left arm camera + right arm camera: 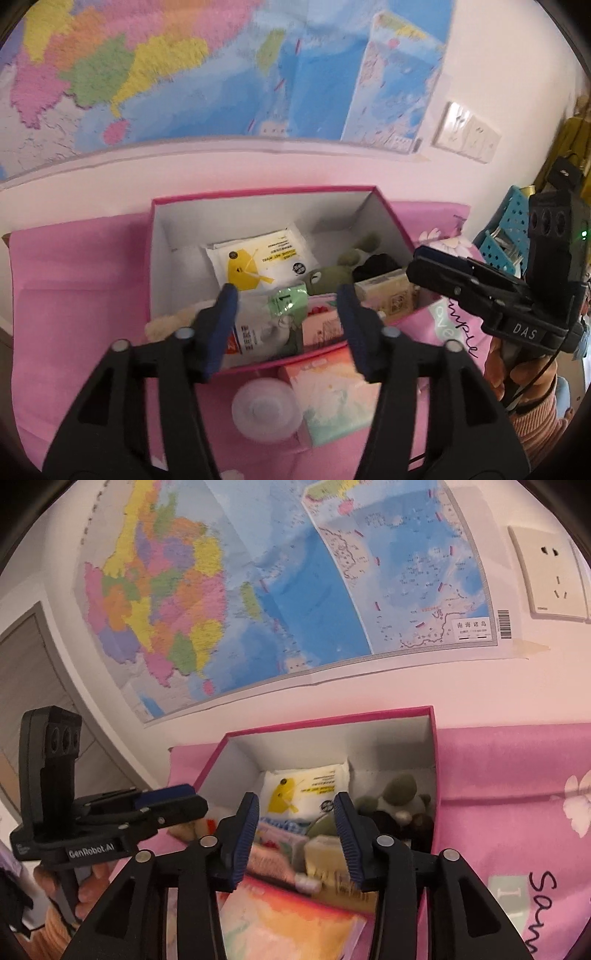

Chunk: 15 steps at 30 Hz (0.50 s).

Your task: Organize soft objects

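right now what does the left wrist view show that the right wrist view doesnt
Only the left wrist view shows the clear round lid on the pink cloth in front of the box, the blue perforated basket off to the right, and the right gripper from the side.

Only the right wrist view shows the grey door at left and the left gripper from the side.

Both show the wall map, the pink box, the yellow and white wipes pack and the green plush frog inside it, and a pastel packet in front.
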{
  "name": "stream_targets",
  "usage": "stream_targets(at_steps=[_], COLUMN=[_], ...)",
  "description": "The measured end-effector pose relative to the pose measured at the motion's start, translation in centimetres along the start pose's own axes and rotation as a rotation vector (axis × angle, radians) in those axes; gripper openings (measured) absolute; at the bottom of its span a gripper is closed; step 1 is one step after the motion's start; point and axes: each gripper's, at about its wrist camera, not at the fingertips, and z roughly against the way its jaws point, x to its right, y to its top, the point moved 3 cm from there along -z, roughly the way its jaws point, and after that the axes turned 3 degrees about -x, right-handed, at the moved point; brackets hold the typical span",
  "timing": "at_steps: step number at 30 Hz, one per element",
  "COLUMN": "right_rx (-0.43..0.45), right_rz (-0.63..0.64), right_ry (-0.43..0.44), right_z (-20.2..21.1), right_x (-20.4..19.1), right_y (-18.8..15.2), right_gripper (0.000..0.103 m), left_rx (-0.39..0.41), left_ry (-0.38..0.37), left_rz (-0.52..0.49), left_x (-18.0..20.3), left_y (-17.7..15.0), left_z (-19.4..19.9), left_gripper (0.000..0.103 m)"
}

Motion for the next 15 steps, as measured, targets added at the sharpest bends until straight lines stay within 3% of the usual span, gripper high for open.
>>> stream_targets(at_steps=[2,4,6,8,11,15], right_rx=[0.011,0.023,0.043,0.061,0.076,0.066], right_rz=[0.022,0.055,0.087,0.112,0.150,0.186], right_ry=[0.002,-0.001,-0.017,-0.034,-0.075,-0.169], right_z=[0.9,1.9,3.1,4.0,5.0,5.3], right_x=[-0.5,-1.3,-2.1,-2.7,-3.6,-4.5], right_y=[-0.6,-1.4,-2.4,-3.4,-5.1,-8.0], right_gripper=[0.055,0.062,0.071,0.084,0.090,0.100], left_rx=[0.039,0.081,0.121,0.160,0.188,0.147], left_ry=[-0.001,-0.004,0.012,0.019,0.071,0.114], left_rz=[-0.006,-0.006,-0.002,0.007,0.017,0.053], left_x=[0.1,0.2,0.0,0.1,0.5,0.7], left_y=[-0.9,-1.9,-2.7,-4.0,-6.1,-8.8], left_z=[1.3,2.8,4.0,5.3,6.2,6.1], left_gripper=[0.063,0.075,0.094,0.102,0.102,0.102])
